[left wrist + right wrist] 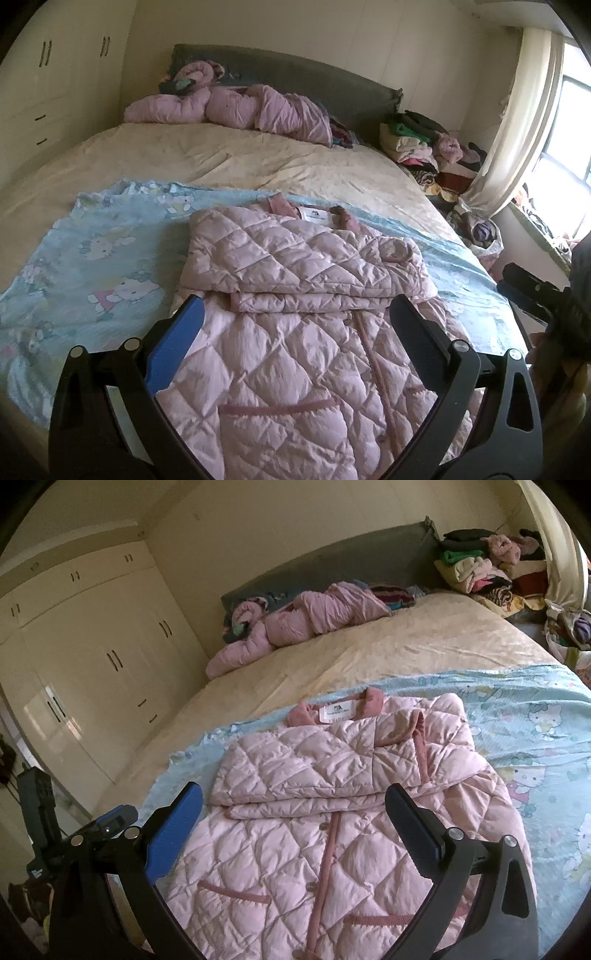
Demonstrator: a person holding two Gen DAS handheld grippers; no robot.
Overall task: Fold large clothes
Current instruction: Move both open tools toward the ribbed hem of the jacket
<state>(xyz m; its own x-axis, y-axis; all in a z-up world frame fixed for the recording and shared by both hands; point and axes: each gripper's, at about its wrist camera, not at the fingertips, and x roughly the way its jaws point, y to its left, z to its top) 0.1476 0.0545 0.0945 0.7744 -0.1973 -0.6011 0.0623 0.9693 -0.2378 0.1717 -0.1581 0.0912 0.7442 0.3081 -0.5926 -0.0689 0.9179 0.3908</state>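
The bed stretches away ahead of both claws, a blue blanket spread across its near end. On that blanket, directly under and ahead of the claws, lies the pink quilted jacket, sleeves already folded across the chest. It looks light, puffy and slippery; pinch the bottom hem corners. Left claw and right claw are both spread wide, holding nothing.

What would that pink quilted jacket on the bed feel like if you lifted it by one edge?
The pink quilted jacket would probably sag and drape, since its sleeves already lie folded limply across the chest. Its puffy quilting suggests it is light for its bulk. The shiny fabric may slide somewhat on the blue blanket.
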